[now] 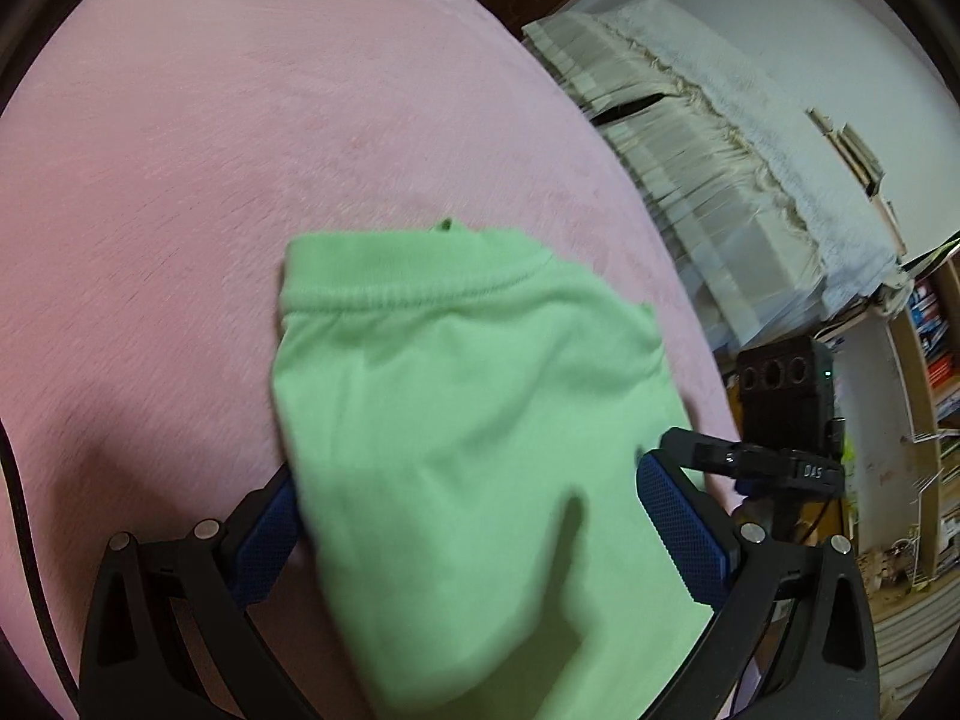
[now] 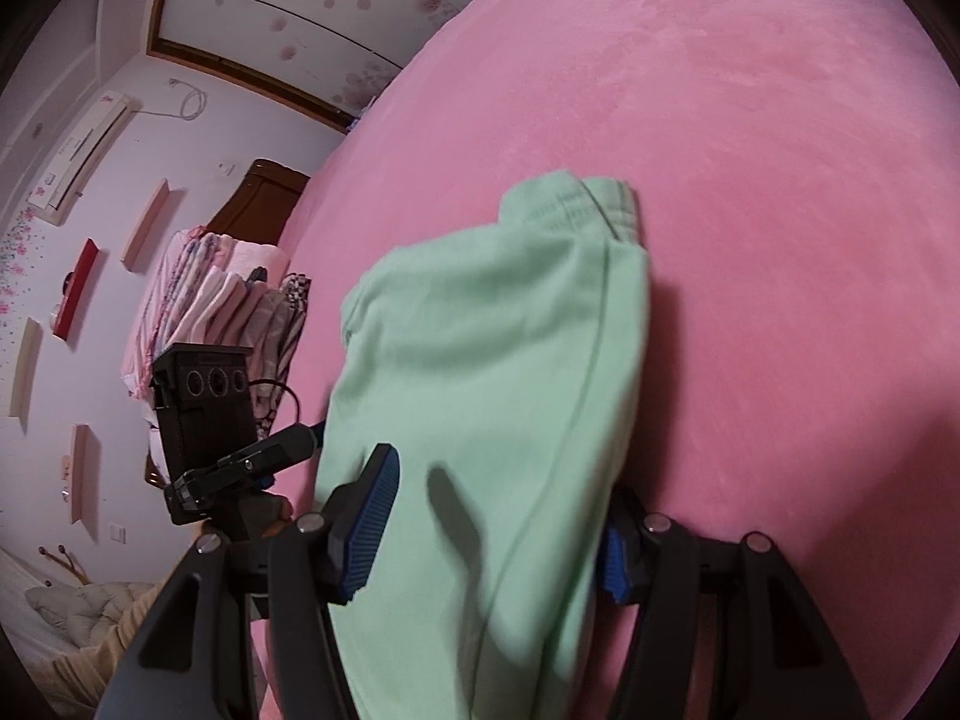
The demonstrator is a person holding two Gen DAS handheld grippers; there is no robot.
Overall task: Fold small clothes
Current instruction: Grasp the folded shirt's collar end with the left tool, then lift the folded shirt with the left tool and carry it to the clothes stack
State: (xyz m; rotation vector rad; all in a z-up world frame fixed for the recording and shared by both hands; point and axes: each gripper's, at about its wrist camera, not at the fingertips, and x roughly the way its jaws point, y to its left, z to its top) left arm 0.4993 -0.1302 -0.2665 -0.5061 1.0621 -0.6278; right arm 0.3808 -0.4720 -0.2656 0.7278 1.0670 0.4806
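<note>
A small light-green garment (image 1: 468, 396) lies folded on the pink blanket (image 1: 240, 150), with its elastic waistband at the far end. Its near end runs between the blue pads of my left gripper (image 1: 468, 468), whose jaws stand wide apart. In the right wrist view the same green garment (image 2: 492, 348) passes between the fingers of my right gripper (image 2: 501, 480), also held wide; the cloth hides most of its right pad. The cloth edges reach the pads, but no pinch shows. Both grippers sit side by side at the near end, each seeing the other's fingertip.
The pink blanket (image 2: 750, 150) stretches far beyond the garment. A pile of folded pale cloth (image 1: 720, 180) lies at the bed's right side, with shelves behind. A stack of folded pink and patterned clothes (image 2: 222, 300) sits at the left, near a wall with an air conditioner.
</note>
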